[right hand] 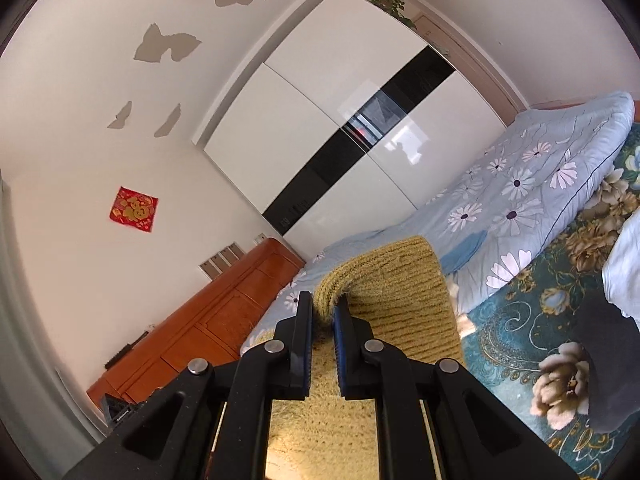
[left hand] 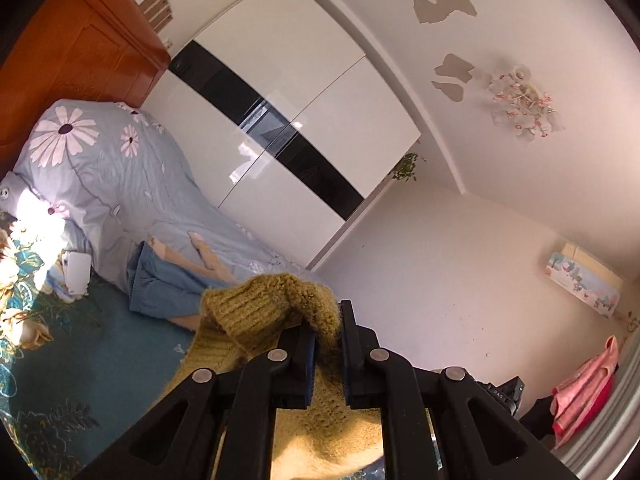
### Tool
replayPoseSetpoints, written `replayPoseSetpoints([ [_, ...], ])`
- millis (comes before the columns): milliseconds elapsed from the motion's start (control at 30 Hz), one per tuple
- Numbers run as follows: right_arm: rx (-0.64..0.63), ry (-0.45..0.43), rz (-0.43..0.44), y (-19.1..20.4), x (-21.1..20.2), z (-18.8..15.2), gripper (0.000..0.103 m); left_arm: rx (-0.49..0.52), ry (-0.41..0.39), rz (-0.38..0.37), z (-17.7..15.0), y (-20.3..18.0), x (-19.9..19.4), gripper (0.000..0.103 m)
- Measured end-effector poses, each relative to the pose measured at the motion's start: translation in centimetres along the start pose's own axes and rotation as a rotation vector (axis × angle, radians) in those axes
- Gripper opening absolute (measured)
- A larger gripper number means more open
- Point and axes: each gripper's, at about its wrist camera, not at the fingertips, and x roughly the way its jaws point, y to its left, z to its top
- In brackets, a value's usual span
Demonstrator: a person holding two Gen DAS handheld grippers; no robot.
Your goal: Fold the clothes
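A mustard-yellow knitted sweater (left hand: 256, 308) is held up above the bed by both grippers. My left gripper (left hand: 326, 332) is shut on a fuzzy edge of it, with a ribbed cuff flopping over to the left. My right gripper (right hand: 323, 312) is shut on a ribbed edge of the same sweater (right hand: 400, 292), which drapes over and hangs down on the right. More of the knit hangs below both grippers. A blue garment (left hand: 160, 280) lies on the bed beyond the left gripper.
The bed has a teal floral cover (left hand: 92, 356) and a pale blue daisy duvet (right hand: 520, 192) heaped at the back. A white and black wardrobe (left hand: 288, 120), a wooden cabinet (right hand: 208, 320) and pink clothes (left hand: 584, 392) stand around the bed.
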Motion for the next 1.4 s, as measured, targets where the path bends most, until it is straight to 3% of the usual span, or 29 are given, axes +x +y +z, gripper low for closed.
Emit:
replayPoseSetpoints([
  [100, 0.034, 0.085, -0.091, -2.7, 4.1, -0.8, 0.01, -0.109, 0.091, 0.044, -0.9, 4.6, 3.1, 0.011],
  [367, 0.204, 0.316, -0.321, -14.3, 14.5, -5.8, 0.01, -0.456, 0.295, 0.268, -6.7, 21.2, 13.5, 0.011],
  [500, 0.239, 0.394, -0.39, -17.9, 17.6, -7.7, 0.01, -0.546, 0.344, 0.325, -9.1, 25.5, 17.2, 0.011],
  [800, 0.214, 0.386, -0.436, -20.5, 22.4, -4.4, 0.01, -0.524, 0.331, 0.347, -5.6, 25.4, 23.4, 0.011],
  [967, 0.219, 0.5, -0.495, -22.5, 25.3, -6.2, 0.01, -0.607, 0.4, 0.451, -8.1, 29.0, 26.3, 0.011],
  [1100, 0.191, 0.54, -0.511, -23.6, 25.7, -8.2, 0.013, -0.614, 0.428, 0.471, -9.6, 29.8, 27.0, 0.013],
  [1167, 0.216, 0.539, -0.496, -24.2, 25.3, -8.5, 0.016, -0.634, 0.424, 0.458, -9.6, 29.9, 27.0, 0.024],
  [1233, 0.217, 0.53, -0.492, -24.2, 24.8, -8.3, 0.021, -0.644, 0.428, 0.434, -9.3, 29.2, 26.8, 0.053],
  [1267, 0.216, 0.525, -0.485, -24.1, 24.4, -8.2, 0.03, -0.643, 0.442, 0.408, -9.3, 28.5, 26.7, 0.057],
  [1400, 0.195, 0.503, -0.438, -22.6, 22.3, -7.8, 0.042, -0.544, 0.512, 0.322, -9.1, 24.7, 25.6, 0.064],
])
